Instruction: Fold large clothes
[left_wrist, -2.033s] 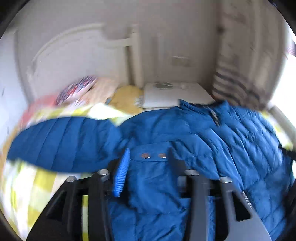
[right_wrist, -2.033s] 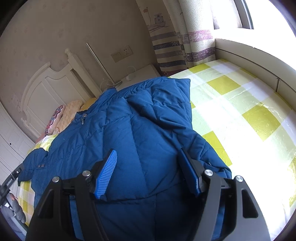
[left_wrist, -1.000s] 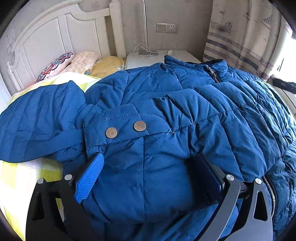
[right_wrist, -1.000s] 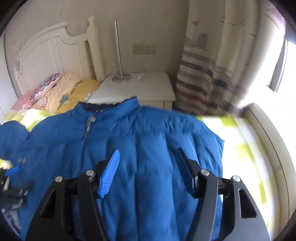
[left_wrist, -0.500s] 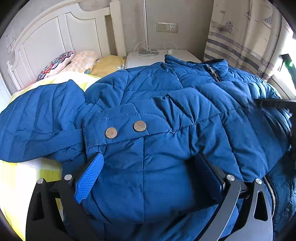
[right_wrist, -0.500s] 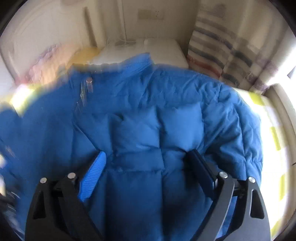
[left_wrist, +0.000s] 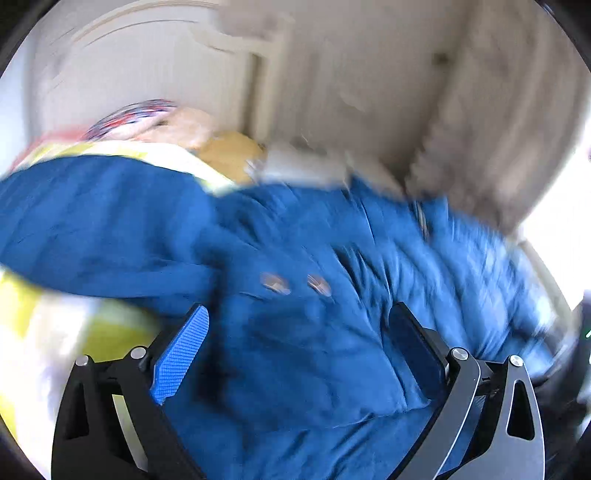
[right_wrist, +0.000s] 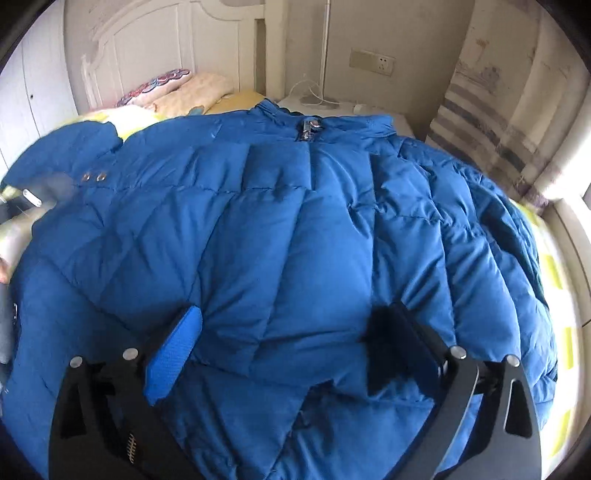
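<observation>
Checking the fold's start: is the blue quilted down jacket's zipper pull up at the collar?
Yes, the zipper pull sits at the collar of the blue quilted down jacket.

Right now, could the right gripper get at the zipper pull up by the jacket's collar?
Probably yes: the right gripper is open, and only smooth blue puffer jacket lies between it and the zipper pull.

Bed (right_wrist: 554, 266) with yellow-and-white checked cover; blue quilted jacket (right_wrist: 295, 240) spread across it, pillows (right_wrist: 184, 90) lying at the white headboard (right_wrist: 155, 44).
</observation>
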